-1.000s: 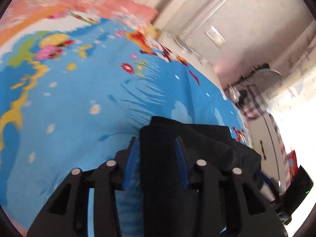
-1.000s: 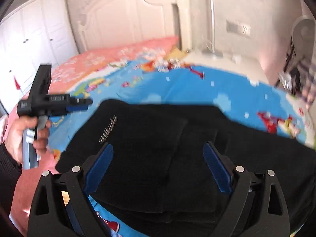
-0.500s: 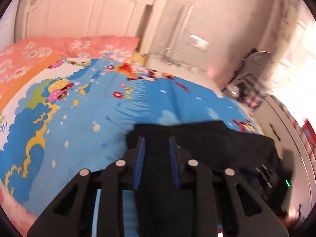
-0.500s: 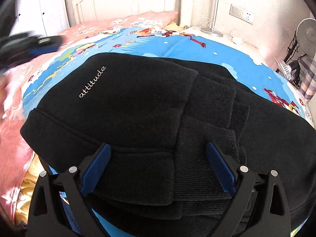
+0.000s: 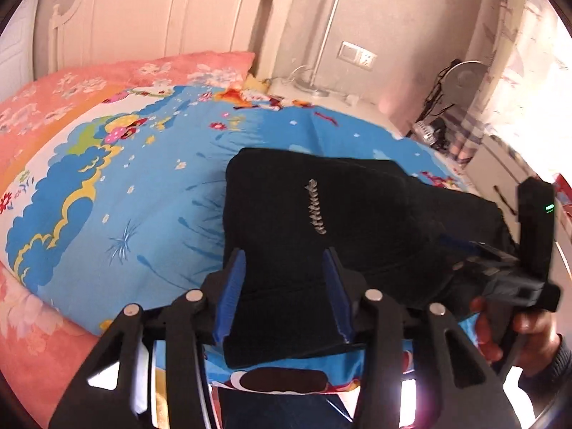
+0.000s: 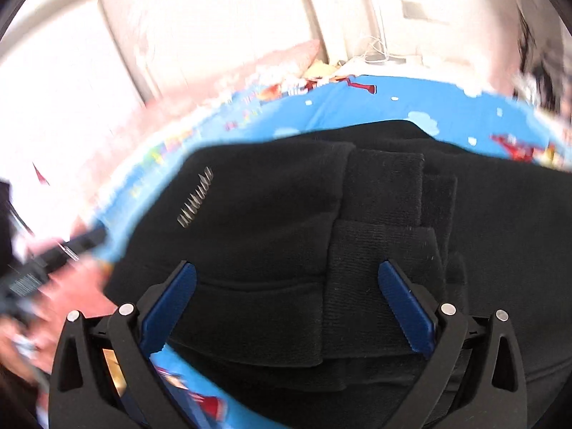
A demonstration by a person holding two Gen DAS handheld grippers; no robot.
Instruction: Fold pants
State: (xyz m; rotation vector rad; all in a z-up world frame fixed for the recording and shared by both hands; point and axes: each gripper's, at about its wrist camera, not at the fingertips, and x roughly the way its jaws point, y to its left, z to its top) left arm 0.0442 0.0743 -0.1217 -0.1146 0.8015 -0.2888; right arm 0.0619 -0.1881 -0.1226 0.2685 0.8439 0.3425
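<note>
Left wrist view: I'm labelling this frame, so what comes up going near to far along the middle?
Left gripper → folded black pants → blue cartoon bedsheet → pink pillow → white headboard.

Right gripper [image 6: 286, 307] spread wide over folded black pants [image 6: 286, 221] — blue bedspread [image 6: 393, 107] beneath

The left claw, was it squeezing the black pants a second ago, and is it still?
The left claw pinched a fold of the black pants earlier; now it has opened and let go, with the pants lying folded on the blue bedsheet. The right claw stayed open over them.
</note>
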